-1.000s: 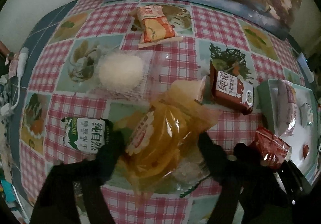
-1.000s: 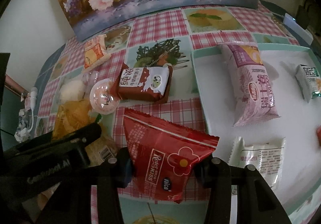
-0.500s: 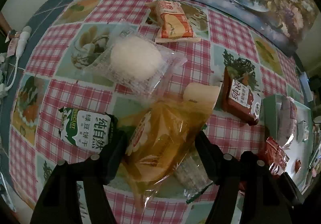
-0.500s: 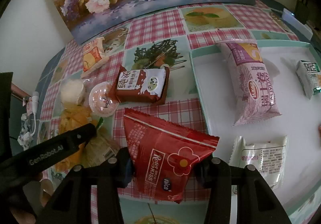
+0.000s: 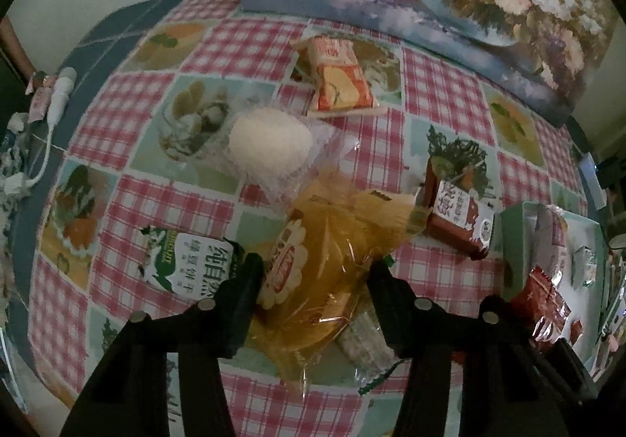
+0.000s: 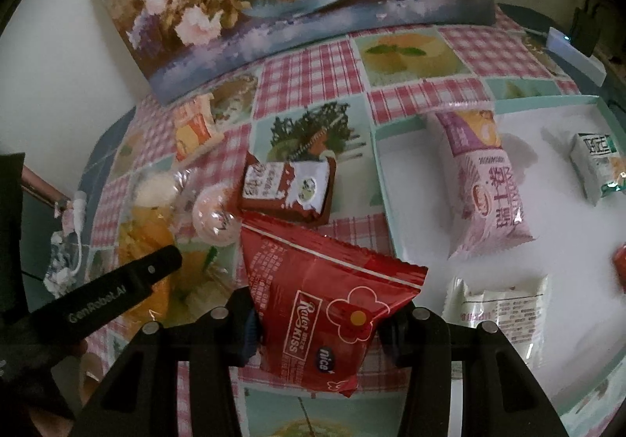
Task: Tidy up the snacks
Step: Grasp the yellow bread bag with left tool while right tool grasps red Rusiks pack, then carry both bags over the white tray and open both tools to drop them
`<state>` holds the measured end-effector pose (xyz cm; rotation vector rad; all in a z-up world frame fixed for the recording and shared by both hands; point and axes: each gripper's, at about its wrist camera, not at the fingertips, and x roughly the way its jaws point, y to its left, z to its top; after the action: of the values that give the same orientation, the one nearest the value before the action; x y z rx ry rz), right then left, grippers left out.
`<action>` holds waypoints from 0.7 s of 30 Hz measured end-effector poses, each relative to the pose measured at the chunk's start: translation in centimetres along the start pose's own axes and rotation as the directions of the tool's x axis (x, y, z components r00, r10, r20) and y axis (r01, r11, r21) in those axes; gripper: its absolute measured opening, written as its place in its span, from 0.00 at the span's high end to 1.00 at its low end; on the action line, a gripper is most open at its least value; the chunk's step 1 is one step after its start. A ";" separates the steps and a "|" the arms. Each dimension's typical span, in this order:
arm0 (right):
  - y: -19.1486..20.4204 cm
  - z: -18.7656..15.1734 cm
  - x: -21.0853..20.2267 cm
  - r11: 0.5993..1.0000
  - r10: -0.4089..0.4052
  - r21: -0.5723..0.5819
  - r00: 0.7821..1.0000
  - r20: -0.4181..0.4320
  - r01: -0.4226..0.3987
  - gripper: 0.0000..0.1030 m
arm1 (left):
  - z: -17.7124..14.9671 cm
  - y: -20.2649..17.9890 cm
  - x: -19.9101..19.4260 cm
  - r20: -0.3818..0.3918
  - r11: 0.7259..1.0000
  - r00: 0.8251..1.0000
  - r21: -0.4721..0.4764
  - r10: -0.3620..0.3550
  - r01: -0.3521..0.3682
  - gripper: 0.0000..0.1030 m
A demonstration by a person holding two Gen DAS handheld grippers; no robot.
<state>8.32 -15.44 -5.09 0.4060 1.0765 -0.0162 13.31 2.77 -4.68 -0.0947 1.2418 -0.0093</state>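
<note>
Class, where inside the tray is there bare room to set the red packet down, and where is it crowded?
The tray is bare between the pink bag and the green-white pack, and below that pack. Its near-left corner holds a white packet. The right claw grips the red packet.

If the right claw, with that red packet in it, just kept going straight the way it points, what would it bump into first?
Probably the brown milk carton lying on the checked tablecloth. It sits directly ahead of the right claw, just past the top edge of the red snack packet it grips. Depth is hard to judge through the fisheye, so the claw might pass over it.
</note>
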 end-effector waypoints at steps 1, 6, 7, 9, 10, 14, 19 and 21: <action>0.1 0.1 -0.3 1.000 0.004 0.001 1.000 0.007 -0.004 0.51 | 0.1 -0.1 -0.5 0.016 1.000 1.000 0.002 0.004 -0.004 0.46; 0.2 0.7 -2.2 1.000 0.027 0.003 0.998 0.052 -0.027 0.51 | 0.2 -0.4 -2.6 0.074 1.000 0.997 0.011 0.015 -0.016 0.46; 0.2 0.9 -2.6 1.000 0.030 0.005 0.998 0.062 -0.031 0.51 | 0.2 -0.5 -3.0 0.084 1.000 0.996 0.011 0.017 -0.018 0.46; 0.2 1.2 -3.1 0.999 0.031 0.009 0.997 0.075 -0.032 0.51 | 0.1 -0.6 -3.8 0.101 1.000 0.995 0.016 0.014 -0.015 0.46; 0.0 1.3 -3.4 0.999 0.030 0.013 0.996 0.081 -0.031 0.51 | 0.2 -0.8 -4.0 0.106 1.000 0.994 0.019 0.010 -0.012 0.46; -1.0 1.9 -4.2 0.999 0.018 0.047 0.995 0.093 -0.022 0.51 | 0.1 -1.6 -4.9 0.128 0.999 0.992 0.036 -0.007 0.003 0.46; -3.3 2.7 -5.7 0.994 -0.013 0.108 0.992 0.125 0.000 0.51 | 0.1 -3.4 -6.1 0.153 0.998 0.988 0.063 -0.022 0.013 0.46; -4.4 3.0 -6.4 0.991 -0.035 0.129 0.990 0.138 0.017 0.51 | 0.1 -4.4 -6.5 0.160 0.997 0.986 0.078 -0.040 0.028 0.46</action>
<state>6.89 -21.66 0.24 0.4989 0.9450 -0.1361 11.46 -1.26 1.79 -0.0496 1.0768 -0.0770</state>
